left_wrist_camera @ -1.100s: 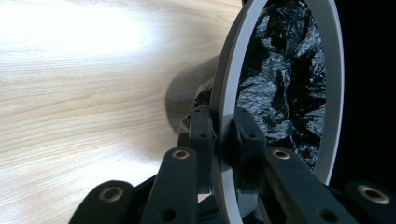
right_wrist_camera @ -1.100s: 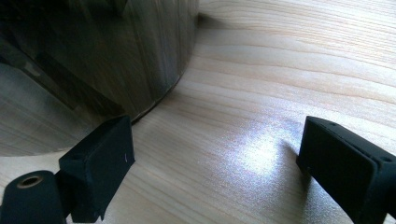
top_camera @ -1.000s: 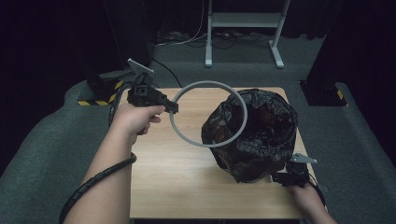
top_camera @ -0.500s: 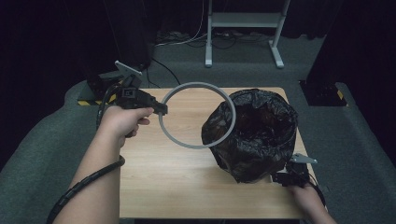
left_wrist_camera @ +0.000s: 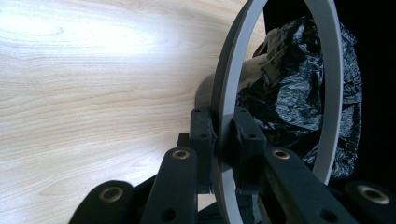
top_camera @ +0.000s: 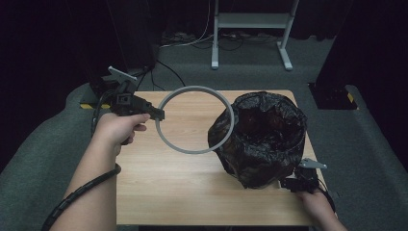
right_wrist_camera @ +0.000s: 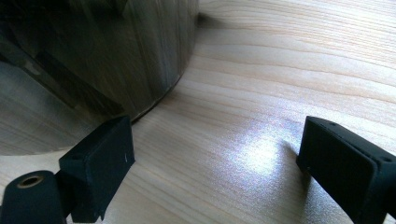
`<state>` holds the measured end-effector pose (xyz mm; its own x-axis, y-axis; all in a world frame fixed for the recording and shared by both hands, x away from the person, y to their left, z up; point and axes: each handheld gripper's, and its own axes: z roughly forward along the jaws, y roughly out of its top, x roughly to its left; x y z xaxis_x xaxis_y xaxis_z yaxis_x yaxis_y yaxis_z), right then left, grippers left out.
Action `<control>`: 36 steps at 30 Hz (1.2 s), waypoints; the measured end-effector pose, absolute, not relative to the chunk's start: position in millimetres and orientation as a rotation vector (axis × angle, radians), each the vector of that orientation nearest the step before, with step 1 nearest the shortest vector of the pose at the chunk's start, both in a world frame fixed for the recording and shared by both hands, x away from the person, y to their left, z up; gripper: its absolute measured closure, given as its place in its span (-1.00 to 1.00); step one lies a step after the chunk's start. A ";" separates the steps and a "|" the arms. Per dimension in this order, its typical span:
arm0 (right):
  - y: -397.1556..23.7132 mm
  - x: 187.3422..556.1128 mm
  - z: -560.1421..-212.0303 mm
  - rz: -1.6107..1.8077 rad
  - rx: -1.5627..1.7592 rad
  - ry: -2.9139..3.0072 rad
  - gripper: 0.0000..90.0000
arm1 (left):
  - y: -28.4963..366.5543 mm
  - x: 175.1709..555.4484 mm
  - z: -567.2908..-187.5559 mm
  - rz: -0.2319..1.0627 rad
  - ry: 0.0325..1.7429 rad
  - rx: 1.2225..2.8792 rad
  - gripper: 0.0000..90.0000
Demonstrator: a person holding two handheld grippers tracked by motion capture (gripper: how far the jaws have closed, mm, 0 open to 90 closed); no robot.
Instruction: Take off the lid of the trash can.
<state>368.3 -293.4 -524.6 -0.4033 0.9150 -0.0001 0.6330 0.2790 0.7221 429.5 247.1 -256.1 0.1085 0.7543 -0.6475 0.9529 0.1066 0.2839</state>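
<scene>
The left gripper (top_camera: 156, 114) is pinched tight on a grey ring (top_camera: 195, 120), its two black jaws pressed against either face of the band at the ring's left edge; in the left gripper view the band (left_wrist_camera: 223, 116) runs up between the pads, which bear on it from both sides. The ring is held in the air above the wooden table (top_camera: 192, 183), tilted so that its opening faces roughly upward and toward the camera, and its right edge overlaps the near left side of a bin lined with a black plastic bag (top_camera: 262, 137) (whether ring and bag actually touch cannot be told from above). The bin stands on the right half of the table, the crumpled bag folded out over its rim and hanging down the sides. At the table's near right corner the right gripper (top_camera: 293, 184) rests low by the foot of the bin; its jaws stand spread wide apart with only bare tabletop between them, and the bin's smooth brownish wall (right_wrist_camera: 116, 51) rises just beside the left jaw
</scene>
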 end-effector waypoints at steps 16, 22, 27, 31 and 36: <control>-293.4 368.3 -524.6 0.912 1.393 2.137 -0.77 | 262.5 424.5 -262.5 -0.342 1.702 1.665 0.79; -293.4 368.3 -524.5 0.912 1.394 2.137 -0.77 | 267.6 423.7 -268.1 -0.342 1.705 1.665 0.79; -293.4 368.3 -524.5 0.914 1.396 2.137 -0.77 | 269.9 423.3 -270.6 -0.334 1.709 1.668 0.79; -293.6 368.3 -524.6 0.913 1.391 2.138 -0.77 | 271.1 422.4 -271.9 -0.334 1.716 1.657 0.79; -293.6 368.4 -524.6 0.913 1.391 2.138 -0.77 | 272.2 422.7 -274.7 -0.331 1.716 1.666 0.79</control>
<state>368.4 -293.6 -524.6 -0.4052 0.9142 -0.0004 0.6318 0.2803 0.7226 422.7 272.2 -274.7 0.0849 0.7654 -0.6379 0.9478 0.1354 0.2887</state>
